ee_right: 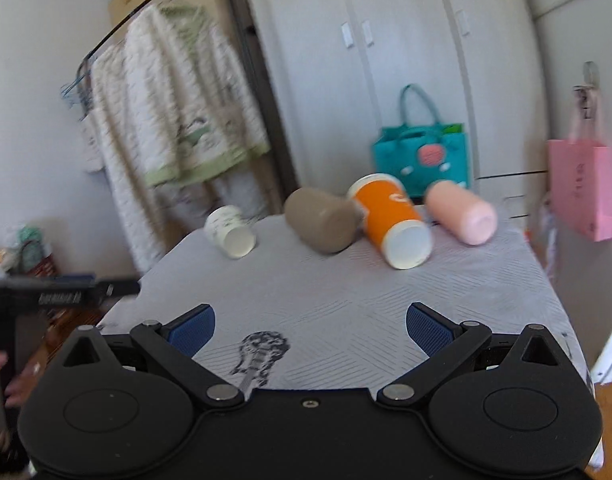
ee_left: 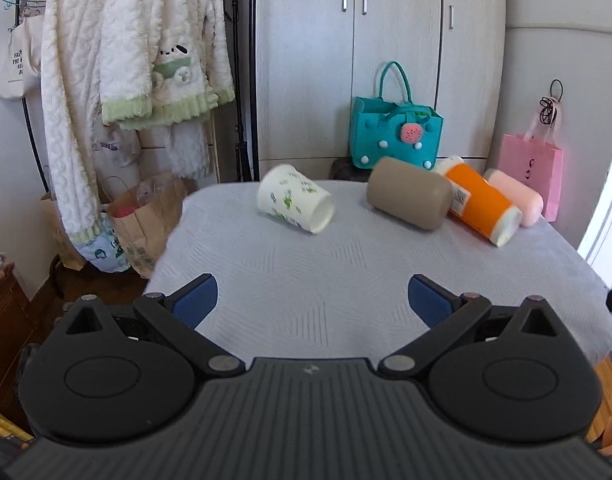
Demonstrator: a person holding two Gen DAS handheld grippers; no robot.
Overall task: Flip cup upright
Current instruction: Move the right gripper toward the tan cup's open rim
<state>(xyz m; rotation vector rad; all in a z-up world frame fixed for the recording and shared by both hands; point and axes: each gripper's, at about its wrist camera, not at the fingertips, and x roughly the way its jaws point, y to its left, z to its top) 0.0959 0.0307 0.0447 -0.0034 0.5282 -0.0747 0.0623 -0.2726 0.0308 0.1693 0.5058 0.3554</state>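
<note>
Ahead, four cups [ee_left: 294, 199] lying near table's [ee_left: 306, 280] far edge, claws [ee_left: 311, 300] spread

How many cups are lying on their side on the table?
4, in a row at the far end: white patterned cup leftmost, then brown cup, orange cup, and pink cup rightmost. None appears hidden.

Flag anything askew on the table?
All four cups lie on their sides: white cup, tan cup, orange cup, pink cup. The last three are bunched together. No spill or damage visible. Both grippers are open and empty.
</note>
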